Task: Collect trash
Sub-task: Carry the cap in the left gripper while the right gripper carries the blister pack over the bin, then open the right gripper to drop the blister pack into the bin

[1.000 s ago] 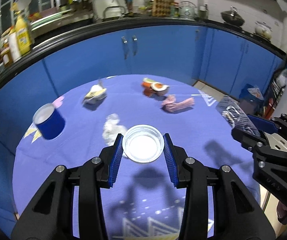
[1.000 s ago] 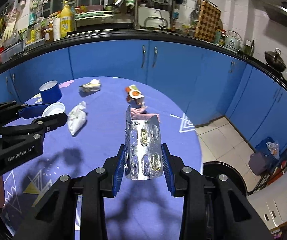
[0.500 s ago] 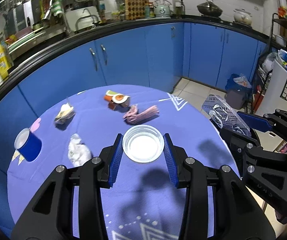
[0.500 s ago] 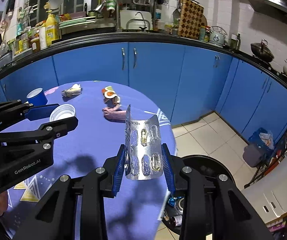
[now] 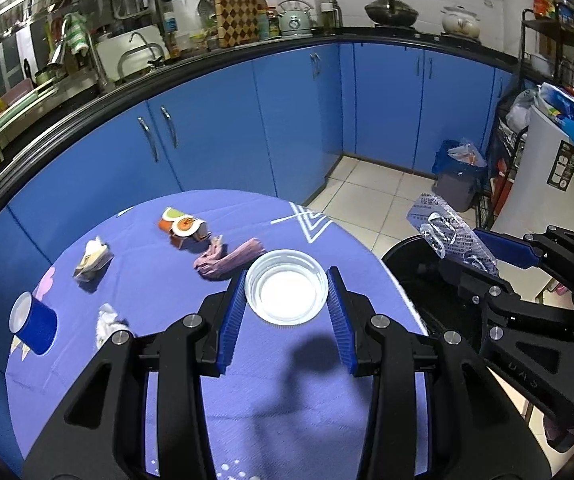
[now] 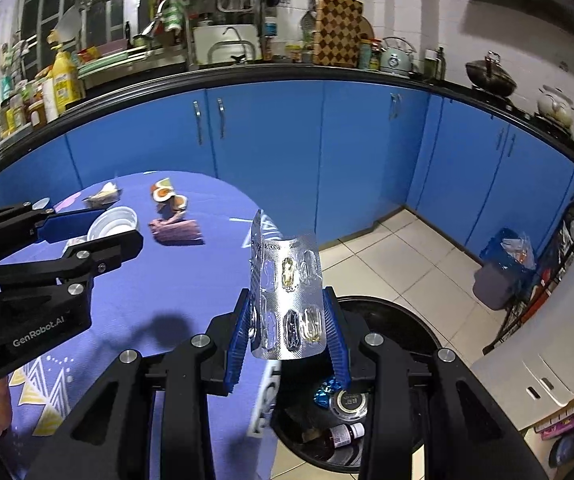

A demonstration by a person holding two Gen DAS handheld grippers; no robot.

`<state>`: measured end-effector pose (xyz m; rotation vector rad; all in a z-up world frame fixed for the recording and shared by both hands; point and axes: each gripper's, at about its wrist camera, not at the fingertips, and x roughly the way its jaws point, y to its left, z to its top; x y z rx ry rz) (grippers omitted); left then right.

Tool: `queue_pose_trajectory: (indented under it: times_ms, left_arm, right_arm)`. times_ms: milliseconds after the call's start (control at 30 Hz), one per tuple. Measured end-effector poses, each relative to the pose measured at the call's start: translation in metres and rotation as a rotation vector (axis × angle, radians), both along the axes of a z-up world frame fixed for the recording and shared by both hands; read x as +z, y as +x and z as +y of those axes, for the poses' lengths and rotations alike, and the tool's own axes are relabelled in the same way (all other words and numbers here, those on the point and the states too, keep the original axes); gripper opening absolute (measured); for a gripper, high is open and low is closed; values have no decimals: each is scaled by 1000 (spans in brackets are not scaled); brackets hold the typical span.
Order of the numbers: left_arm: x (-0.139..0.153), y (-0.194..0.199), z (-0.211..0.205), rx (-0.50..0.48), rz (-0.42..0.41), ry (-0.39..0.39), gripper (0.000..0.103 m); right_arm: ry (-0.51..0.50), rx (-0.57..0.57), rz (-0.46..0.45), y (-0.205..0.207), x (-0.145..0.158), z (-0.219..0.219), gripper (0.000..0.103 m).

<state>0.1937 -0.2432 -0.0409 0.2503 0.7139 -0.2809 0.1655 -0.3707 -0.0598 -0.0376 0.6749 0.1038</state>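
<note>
My left gripper is shut on a clear round plastic lid and holds it above the right part of the purple round table. My right gripper is shut on a silver pill blister pack, held upright over the near rim of a black trash bin on the floor beside the table. The bin holds a bottle and wrappers. The pack and bin also show at the right of the left wrist view.
On the table lie a pink wrapper, an orange carton, a folded paper scrap, a crumpled white tissue and a blue cup. Blue cabinets stand behind. A small lined bin and a white appliance stand at the right.
Both grippers have swung right with their loads. The black bin has come into view under the right gripper, and the lid now sits nearer the table's right edge.
</note>
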Motion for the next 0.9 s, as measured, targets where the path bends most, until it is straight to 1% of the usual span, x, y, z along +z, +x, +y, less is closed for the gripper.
queue_pose_trajectory:
  times_ms: [133, 333, 400, 433, 700, 767, 800, 833, 867, 900]
  left_arm:
    - [-1, 3, -9, -10, 6, 1, 41]
    - [-7, 9, -20, -22, 17, 11, 41]
    - [-8, 10, -22, -22, 20, 13, 41]
    - [-9, 11, -22, -22, 22, 13, 41]
    - [-11, 12, -27, -26, 28, 19, 41]
    - [-10, 12, -28, -28, 26, 21, 41]
    - [-10, 11, -28, -28, 25, 21, 41]
    - [-10, 11, -28, -29, 24, 22, 41]
    - [-10, 12, -28, -29, 24, 22, 41]
    - [-10, 12, -28, -29, 24, 22, 41]
  right_arm:
    - [-24, -30, -12, 0, -1, -8, 34]
    - [-14, -68, -9, 2, -6, -22, 35]
    - [-7, -74, -4, 3, -8, -26, 35]
    - [-5, -75, -2, 4, -8, -28, 37]
    - [10, -86, -1, 5, -10, -37, 37]
    - [10, -87, -6, 4, -9, -37, 40]
    - [5, -90, -12, 4, -8, -37, 40]
    - [-8, -98, -19, 3, -7, -36, 44]
    - [-25, -106, -22, 3, -7, -36, 62]
    - [-68, -130, -26, 3, -7, -34, 76]
